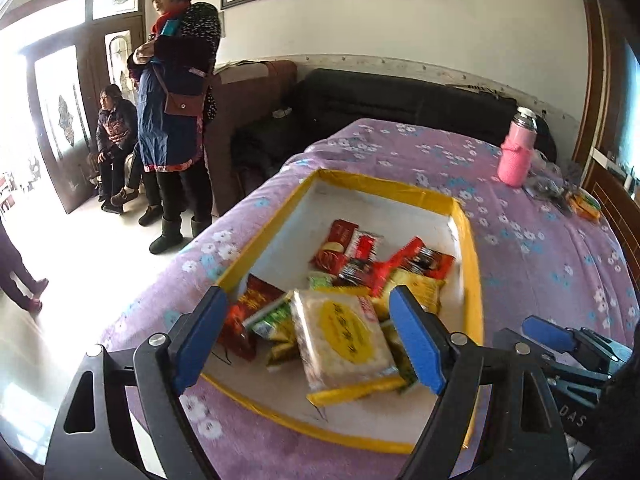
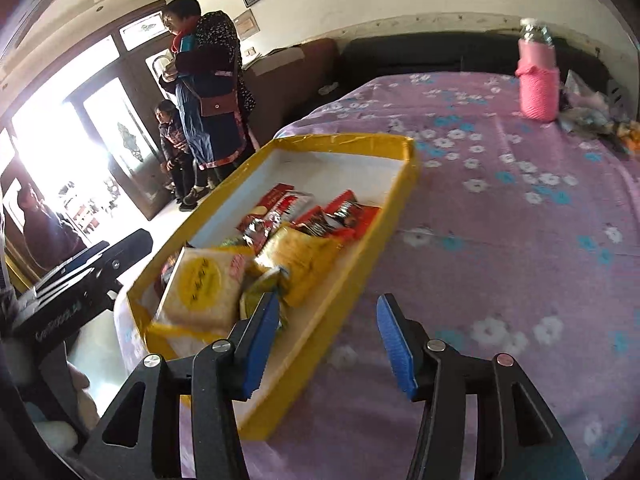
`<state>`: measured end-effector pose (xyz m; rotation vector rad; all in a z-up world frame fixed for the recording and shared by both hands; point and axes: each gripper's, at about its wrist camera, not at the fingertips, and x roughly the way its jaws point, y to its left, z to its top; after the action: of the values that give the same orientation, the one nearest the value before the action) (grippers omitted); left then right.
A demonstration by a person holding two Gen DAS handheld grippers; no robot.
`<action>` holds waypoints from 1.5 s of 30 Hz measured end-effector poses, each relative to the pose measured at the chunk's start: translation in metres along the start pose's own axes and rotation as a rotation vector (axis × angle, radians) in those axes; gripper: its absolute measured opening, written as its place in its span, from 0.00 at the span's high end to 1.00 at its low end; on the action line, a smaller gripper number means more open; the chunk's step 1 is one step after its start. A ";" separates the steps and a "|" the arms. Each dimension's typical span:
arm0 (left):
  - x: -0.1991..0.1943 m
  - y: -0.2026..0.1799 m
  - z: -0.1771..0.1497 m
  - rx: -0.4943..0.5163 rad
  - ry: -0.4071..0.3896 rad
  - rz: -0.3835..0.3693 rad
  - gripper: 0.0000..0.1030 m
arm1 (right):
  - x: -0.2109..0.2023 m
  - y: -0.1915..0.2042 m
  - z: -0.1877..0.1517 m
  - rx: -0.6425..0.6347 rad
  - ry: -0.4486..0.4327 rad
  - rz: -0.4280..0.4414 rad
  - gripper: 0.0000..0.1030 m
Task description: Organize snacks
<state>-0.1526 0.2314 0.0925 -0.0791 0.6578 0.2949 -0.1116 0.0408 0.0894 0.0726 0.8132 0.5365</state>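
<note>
Left gripper (image 1: 310, 334): blue pads spread apart, holding nothing, poised over the tray's near end.
Right gripper (image 2: 328, 344): pads apart, empty, above the tray's near right wall.
Snack packets (image 1: 360, 280): red, yellow and green wrappers heaped in the tray.
Rice cake pack (image 1: 344, 340): lies uppermost, nearest the grippers.
Tray (image 1: 384, 186): yellow-rimmed, on the purple floral cloth (image 2: 520, 220).
Pink bottle (image 1: 516, 152): upright, well apart, far right.

Both wrist views overlook (closely) the tray (image 1: 474, 280).
</note>
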 end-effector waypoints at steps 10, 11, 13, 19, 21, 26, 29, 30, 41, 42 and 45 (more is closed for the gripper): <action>-0.028 -0.031 -0.007 0.054 -0.017 -0.019 0.19 | -0.044 -0.004 -0.026 -0.079 -0.093 -0.061 0.41; -0.031 -0.034 -0.008 0.060 -0.018 -0.021 0.19 | -0.047 -0.004 -0.027 -0.078 -0.096 -0.062 0.41; -0.035 -0.037 -0.011 0.068 -0.023 -0.023 0.19 | -0.051 -0.007 -0.031 -0.072 -0.100 -0.060 0.41; -0.064 -0.041 -0.016 0.057 -0.134 -0.001 0.19 | -0.059 -0.005 -0.039 -0.072 -0.114 -0.052 0.41; -0.079 -0.039 -0.016 0.038 -0.199 0.013 0.16 | -0.061 -0.002 -0.042 -0.082 -0.118 -0.047 0.41; -0.101 -0.025 -0.027 -0.042 -0.289 0.090 0.13 | -0.064 0.008 -0.047 -0.106 -0.131 -0.033 0.40; -0.096 -0.022 -0.028 -0.033 -0.261 0.093 0.13 | -0.065 0.014 -0.052 -0.117 -0.131 -0.027 0.39; -0.094 -0.022 -0.029 -0.032 -0.246 0.090 0.13 | -0.064 0.016 -0.053 -0.121 -0.128 -0.024 0.39; -0.071 -0.024 -0.041 -0.045 -0.101 -0.001 0.13 | -0.057 0.032 -0.065 -0.160 -0.096 -0.029 0.35; -0.068 -0.024 -0.042 -0.047 -0.086 -0.012 0.13 | -0.056 0.032 -0.065 -0.159 -0.093 -0.030 0.35; -0.059 -0.025 -0.045 -0.052 -0.039 -0.042 0.13 | -0.052 0.032 -0.066 -0.156 -0.082 -0.035 0.35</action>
<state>-0.2163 0.1861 0.0932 -0.1369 0.6090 0.2724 -0.2008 0.0339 0.0874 -0.0631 0.6896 0.5594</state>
